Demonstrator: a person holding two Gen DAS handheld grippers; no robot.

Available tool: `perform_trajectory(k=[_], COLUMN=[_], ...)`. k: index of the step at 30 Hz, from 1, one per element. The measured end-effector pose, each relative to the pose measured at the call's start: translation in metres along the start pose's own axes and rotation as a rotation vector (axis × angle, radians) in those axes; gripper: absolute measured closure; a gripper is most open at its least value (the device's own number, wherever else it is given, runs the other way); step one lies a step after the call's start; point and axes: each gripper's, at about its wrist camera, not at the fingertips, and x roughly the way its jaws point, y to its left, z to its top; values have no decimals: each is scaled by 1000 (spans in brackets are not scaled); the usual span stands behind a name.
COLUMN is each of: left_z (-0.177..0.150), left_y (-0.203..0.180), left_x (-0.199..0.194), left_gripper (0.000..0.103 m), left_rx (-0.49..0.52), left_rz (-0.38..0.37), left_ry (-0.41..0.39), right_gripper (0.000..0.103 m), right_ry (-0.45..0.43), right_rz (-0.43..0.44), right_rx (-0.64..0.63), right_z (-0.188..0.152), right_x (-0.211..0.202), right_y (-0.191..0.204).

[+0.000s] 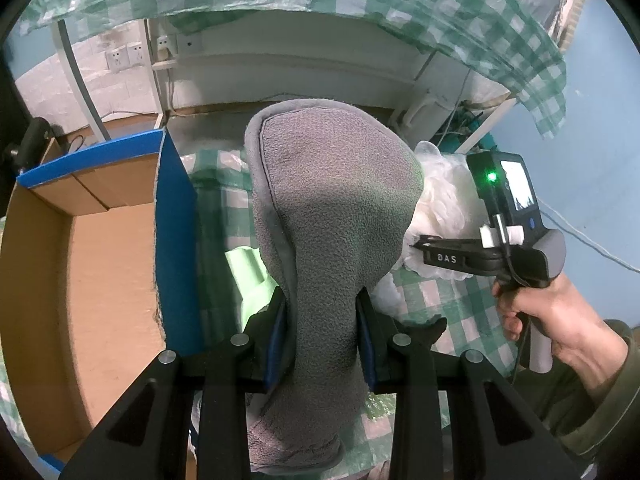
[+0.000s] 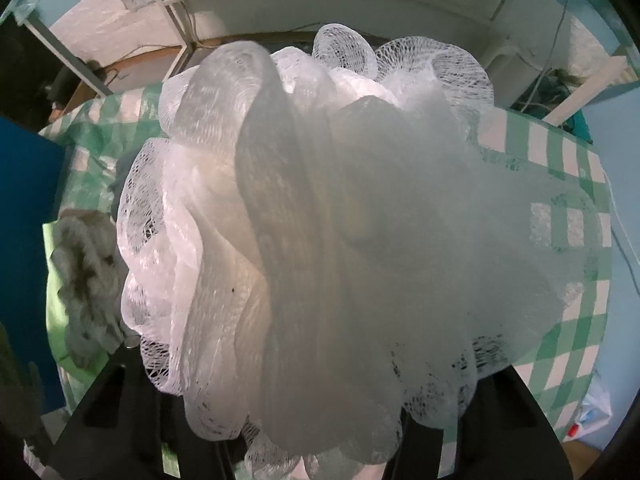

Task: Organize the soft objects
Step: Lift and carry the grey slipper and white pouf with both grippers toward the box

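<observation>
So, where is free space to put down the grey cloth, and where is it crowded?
Free: the bare floor of the cardboard box, inside its blue walls, left of the grey fleece cloth. Also checked tablecloth right of the white mesh sponge. Crowded: between box and sponge, where a green item lies.

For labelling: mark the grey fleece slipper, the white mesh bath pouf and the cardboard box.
grey fleece slipper [image 1: 336, 200], left wrist view, sole.
white mesh bath pouf [image 2: 320, 220], right wrist view, centre folds.
cardboard box [image 1: 112, 280], left wrist view, inner wall.

Home room: checked tablecloth [image 1: 452, 304], wall sockets [image 1: 120, 58], cardboard box [image 1: 100, 240].
</observation>
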Motion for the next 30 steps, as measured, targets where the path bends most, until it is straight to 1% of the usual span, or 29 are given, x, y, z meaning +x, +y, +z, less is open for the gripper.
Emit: perform_trajectory(k=[6,8,9,16,19,24,25,30], left_z=[-2,-3,-4,-7,-8,-11,-11,-15], left_y=[0,-1,-1,-4,-7,-11,-11,-12], left_x=[-7,-9,-10,-23,-31,-43,-46,-60], left_gripper=[71,71,71,71,71,71,71,71], left_rx=[0,-3,-3,5,12,24,24,29], left_rz=[6,9,9,7,12,29,33,42], left_ry=[-17,-21,-22,-51,-69,-95,-100,-130], right_gripper=[58,58,58,58,58,58,58,58], right_ry=[-38,-62,-56,-122,-155,-193,-199,-237], right_rz=[-4,-13,-35,-33,-47,-34,-36,-20], right_rx=[7,-2,17,42,41,36,33,24], right_z=[-15,-20,-22,-39,-41,-46,-39,-44], right_x=[-22,-31,-35,-72,-87,-104,-98,-114], right_y=[-4,-1,0,-1,0,3,11,19])
